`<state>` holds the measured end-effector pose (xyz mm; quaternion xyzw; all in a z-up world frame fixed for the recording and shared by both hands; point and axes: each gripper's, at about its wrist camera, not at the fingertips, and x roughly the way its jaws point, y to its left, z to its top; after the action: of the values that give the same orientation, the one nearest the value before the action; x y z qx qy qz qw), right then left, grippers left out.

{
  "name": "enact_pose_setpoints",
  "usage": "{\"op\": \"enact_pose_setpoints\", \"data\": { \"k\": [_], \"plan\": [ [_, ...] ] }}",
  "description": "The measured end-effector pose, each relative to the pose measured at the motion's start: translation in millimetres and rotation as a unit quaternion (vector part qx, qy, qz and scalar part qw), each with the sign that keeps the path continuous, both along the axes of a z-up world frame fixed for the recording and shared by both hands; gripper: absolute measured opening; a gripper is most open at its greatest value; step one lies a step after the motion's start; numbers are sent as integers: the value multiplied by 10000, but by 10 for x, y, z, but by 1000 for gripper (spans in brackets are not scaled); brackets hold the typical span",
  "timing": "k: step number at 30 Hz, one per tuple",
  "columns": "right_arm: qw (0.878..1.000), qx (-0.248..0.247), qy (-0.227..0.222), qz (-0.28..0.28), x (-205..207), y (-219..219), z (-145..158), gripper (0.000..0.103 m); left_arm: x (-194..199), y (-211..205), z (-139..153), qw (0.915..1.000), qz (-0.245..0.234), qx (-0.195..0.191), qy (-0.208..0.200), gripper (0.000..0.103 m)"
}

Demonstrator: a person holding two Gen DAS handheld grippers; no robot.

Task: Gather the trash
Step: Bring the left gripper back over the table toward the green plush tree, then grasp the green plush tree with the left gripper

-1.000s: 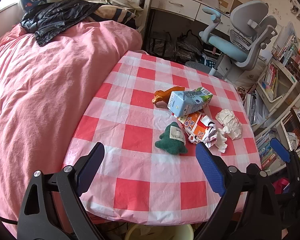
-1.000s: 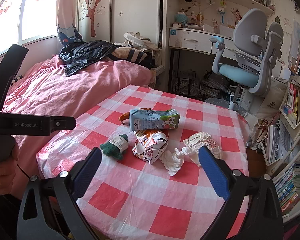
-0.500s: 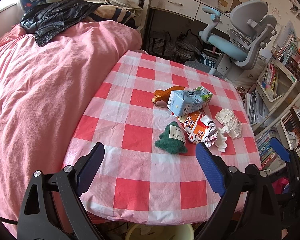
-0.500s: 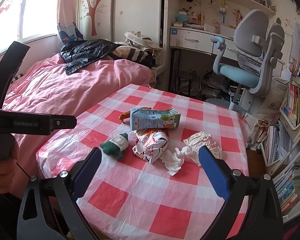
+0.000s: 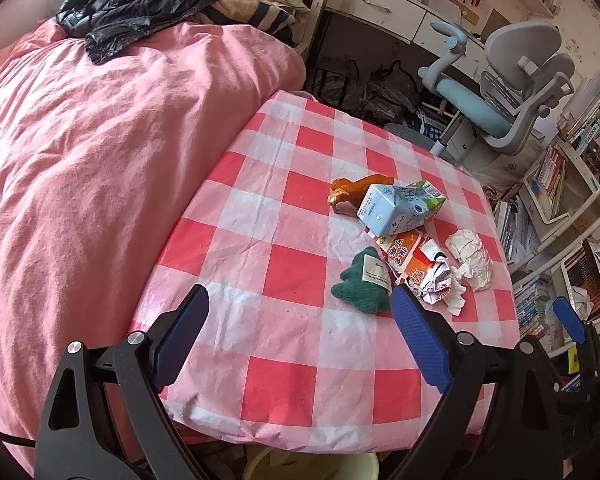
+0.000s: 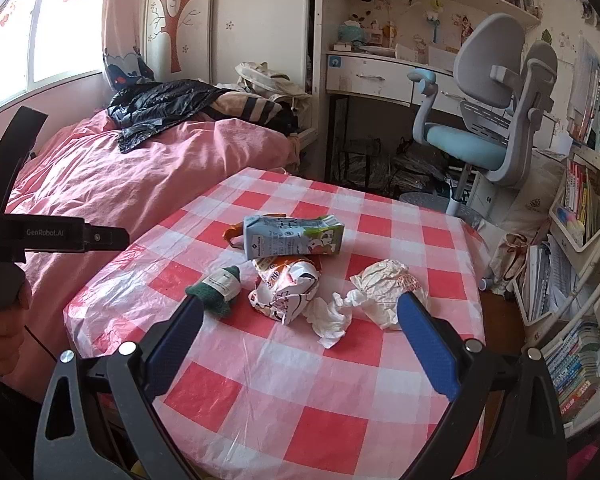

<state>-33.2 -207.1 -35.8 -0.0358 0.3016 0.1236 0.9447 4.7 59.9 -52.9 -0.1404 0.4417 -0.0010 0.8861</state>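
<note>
Hovering w/ both tools spread wide & empty; vs. the earlier frames nothing on the worktop is shifting, and both views are sitting almost exactly as before.

Left tool [image 5: 298, 326] is hanging over the near edge of the checked worktop [image 5: 292, 184], trash lying ahead & to its right. Right tool [image 6: 300, 320] is hovering nearer the pile, the pieces lying just ahead between its fingers.

Count, all on the worktop in one loose cluster:
- 1 milk carton [image 6: 294, 235], lying on its side, farthest from the right tool
- 1 orange wrapper [image 5: 358, 193], tucked behind the carton, touching it
- 1 crumpled printed pack [image 6: 286, 286], just in front of the carton
- 1 green tree-shaped item w/ white label [image 6: 220, 288], left of the pack
- 1 crumpled paper ball [image 6: 388, 290] plus 1 twisted tissue [image 6: 332, 316], right of the pack

1 yellowish bin rim [image 5: 312, 466] is showing below the worktop edge, under the left tool.
</note>
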Motion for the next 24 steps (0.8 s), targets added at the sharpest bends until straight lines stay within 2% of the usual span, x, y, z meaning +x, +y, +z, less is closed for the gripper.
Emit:
{"op": "enact_pose_setpoints", "data": {
  "k": [6,14,24],
  "plan": [
    [9989,291,362,-117,83,-220,-79,94,117,-164,-129,9993,-190,298,120,89],
    [9987,247,427,112,131,-145,-104,94,325,-519,-328,9948,-535,829,233,89],
    [9980,262,573,52,365,-262,-186,94,637,-641,-439,9931,-598,949,338,89]
  ]
}}
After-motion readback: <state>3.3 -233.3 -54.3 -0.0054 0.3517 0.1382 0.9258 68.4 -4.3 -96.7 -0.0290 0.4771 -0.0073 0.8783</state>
